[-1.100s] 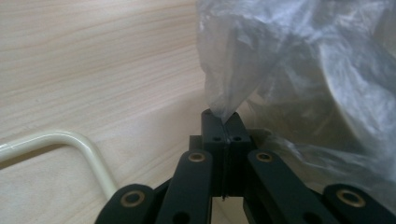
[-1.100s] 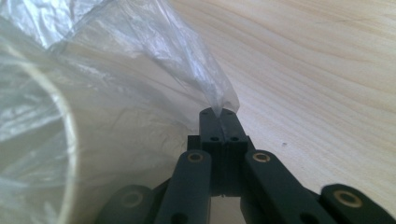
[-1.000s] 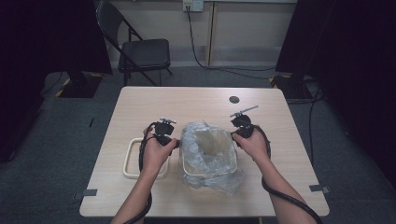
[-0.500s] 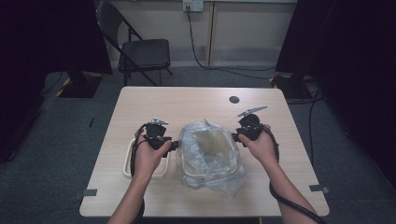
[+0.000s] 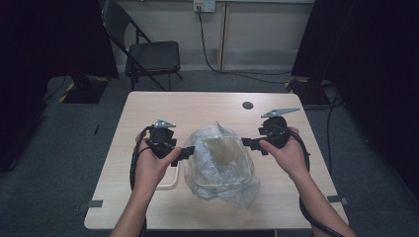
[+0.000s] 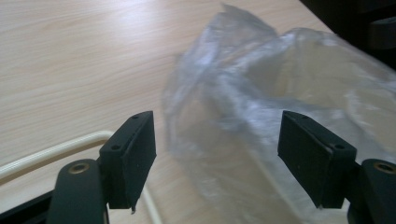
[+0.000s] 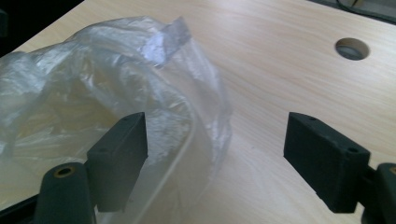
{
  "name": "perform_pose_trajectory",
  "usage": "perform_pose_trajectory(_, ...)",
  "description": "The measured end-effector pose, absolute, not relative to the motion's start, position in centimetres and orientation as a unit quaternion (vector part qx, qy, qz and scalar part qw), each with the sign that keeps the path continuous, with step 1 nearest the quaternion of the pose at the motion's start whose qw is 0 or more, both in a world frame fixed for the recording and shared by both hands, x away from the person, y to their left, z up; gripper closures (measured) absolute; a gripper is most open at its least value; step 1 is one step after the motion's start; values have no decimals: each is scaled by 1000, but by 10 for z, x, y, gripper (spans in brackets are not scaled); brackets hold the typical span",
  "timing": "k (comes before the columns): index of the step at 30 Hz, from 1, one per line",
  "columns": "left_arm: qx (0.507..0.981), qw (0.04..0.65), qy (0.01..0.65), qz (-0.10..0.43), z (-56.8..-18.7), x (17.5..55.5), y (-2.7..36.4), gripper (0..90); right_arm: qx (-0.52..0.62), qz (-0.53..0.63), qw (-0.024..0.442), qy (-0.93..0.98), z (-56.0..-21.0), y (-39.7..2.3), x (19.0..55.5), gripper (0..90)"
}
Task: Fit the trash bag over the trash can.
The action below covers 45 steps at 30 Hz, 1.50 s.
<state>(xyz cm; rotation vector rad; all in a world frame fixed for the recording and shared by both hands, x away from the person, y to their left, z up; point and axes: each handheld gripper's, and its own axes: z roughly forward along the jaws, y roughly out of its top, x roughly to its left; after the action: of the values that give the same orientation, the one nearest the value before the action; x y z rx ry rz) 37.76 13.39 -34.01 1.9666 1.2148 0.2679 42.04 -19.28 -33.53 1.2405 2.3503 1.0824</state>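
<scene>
Clear plastic bag (image 7: 116, 93) beside open tool (image 7: 215, 158)

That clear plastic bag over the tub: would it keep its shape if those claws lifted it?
Probably not. The plastic bag looks thin and crumpled, so it would likely sag and fold. It seems very light. Its glossy film may slip between the pads, and pulling it might drag the container inside.

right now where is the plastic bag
In the high view the plastic bag lies mid-table over a tray, between the left gripper and right gripper.

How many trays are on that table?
2: one tray wrapped in the clear plastic bag mid-table, another cream tray peeking out beside it on the left, mostly hidden.
</scene>
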Motion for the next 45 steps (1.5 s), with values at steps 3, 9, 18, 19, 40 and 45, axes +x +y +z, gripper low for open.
perform_pose_trajectory(3, 783, 395, 472, 93, -344, 379, 126, 276, 423, 373, 129, 815, -338, -187, 420, 207)
perform_pose_trajectory(9, 786, 387, 478, 68, -363, 385, 116, 341, 427, 353, 103, 826, -363, -172, 423, 259)
perform_pose_trajectory(18, 777, 388, 492, 55, -379, 396, 119, 430, 462, 347, 113, 809, -380, -179, 433, 278)
perform_pose_trajectory(19, 774, 394, 493, 53, -382, 400, 119, 433, 465, 348, 111, 807, -380, -179, 434, 278)
perform_pose_trajectory(40, 776, 394, 486, 84, -362, 410, 130, 294, 459, 353, 143, 803, -360, -185, 464, 185)
perform_pose_trajectory(45, 778, 403, 477, 73, -364, 378, 138, 265, 448, 374, 137, 801, -350, -185, 434, 174)
